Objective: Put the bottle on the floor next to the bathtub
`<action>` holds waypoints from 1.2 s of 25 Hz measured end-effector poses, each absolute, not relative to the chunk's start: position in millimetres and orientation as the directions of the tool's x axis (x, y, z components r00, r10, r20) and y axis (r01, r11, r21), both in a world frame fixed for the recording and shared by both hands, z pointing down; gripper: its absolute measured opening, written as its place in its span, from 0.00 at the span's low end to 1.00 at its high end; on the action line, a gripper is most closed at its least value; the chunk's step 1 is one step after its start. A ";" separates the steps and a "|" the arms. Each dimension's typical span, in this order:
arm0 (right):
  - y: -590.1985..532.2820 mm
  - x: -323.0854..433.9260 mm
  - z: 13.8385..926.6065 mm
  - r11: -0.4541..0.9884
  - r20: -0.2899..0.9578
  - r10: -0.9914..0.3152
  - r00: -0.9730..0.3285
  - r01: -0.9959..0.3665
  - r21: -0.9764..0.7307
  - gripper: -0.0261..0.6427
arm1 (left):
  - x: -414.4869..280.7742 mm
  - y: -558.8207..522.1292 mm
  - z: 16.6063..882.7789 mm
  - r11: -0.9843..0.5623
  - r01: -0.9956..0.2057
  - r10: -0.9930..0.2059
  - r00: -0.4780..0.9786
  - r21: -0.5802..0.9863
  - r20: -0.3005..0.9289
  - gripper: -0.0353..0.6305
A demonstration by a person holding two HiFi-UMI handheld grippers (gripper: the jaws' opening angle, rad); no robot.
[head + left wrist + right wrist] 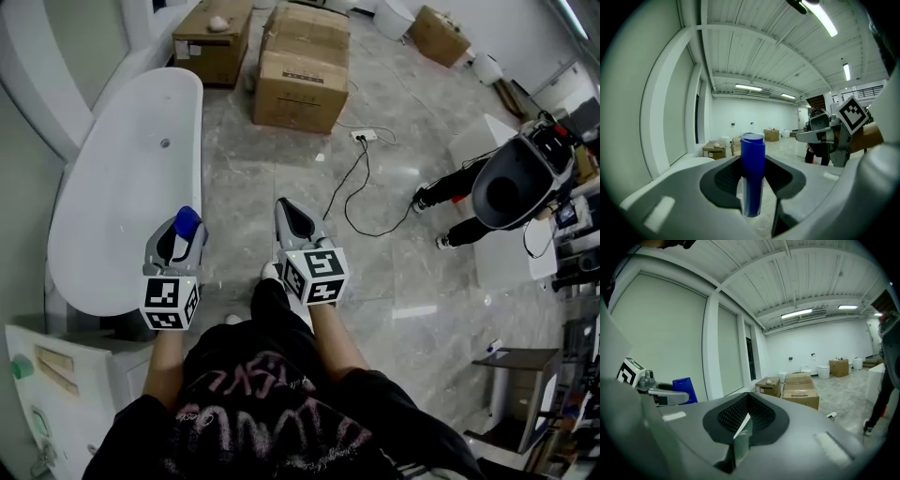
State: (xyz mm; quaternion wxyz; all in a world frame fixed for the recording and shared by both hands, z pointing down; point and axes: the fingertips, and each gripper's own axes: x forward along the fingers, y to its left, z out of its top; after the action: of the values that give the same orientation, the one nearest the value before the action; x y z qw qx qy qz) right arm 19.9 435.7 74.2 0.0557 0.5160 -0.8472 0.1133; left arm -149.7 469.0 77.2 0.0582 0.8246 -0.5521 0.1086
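A blue bottle point(188, 222) stands upright between the jaws of my left gripper point(176, 242), which is shut on it. The gripper is held in the air above the right rim of the white bathtub point(122, 178). In the left gripper view the bottle point(752, 173) fills the gap between the dark pads. My right gripper point(296, 221) hangs beside it over the marble floor point(394, 272), jaws shut with nothing between them. From the right gripper view the bottle point(685, 389) shows at the left.
Cardboard boxes point(300, 70) stand on the floor beyond the tub. A black cable and power strip point(364, 136) lie mid-floor. A person's legs point(448, 199) and a dark rounded device point(514, 186) are at the right. A white cabinet point(56, 394) sits at lower left.
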 end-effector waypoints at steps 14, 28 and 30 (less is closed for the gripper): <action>383.5 16.1 82.0 0.458 0.190 -0.855 -0.483 -0.874 -0.164 0.06 | -144.2 424.0 86.0 -0.390 -0.920 -0.891 0.368 -0.031 0.265 0.28; 233.8 55.0 122.2 0.483 0.268 -0.814 -0.516 -0.857 -0.182 0.06 | -111.9 277.2 118.5 -0.369 -0.929 -0.871 0.341 -0.013 0.354 0.28; 210.1 63.2 125.5 0.493 0.281 -0.803 -0.526 -0.851 -0.183 0.06 | -106.5 252.5 122.3 -0.356 -0.934 -0.870 0.326 -0.014 0.370 0.28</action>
State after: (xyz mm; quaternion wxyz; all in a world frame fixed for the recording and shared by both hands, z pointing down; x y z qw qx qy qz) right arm 63.2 210.1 125.5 0.0791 0.4804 -0.8604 0.1504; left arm -106.5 252.5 122.3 0.1013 0.8078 -0.5584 0.1593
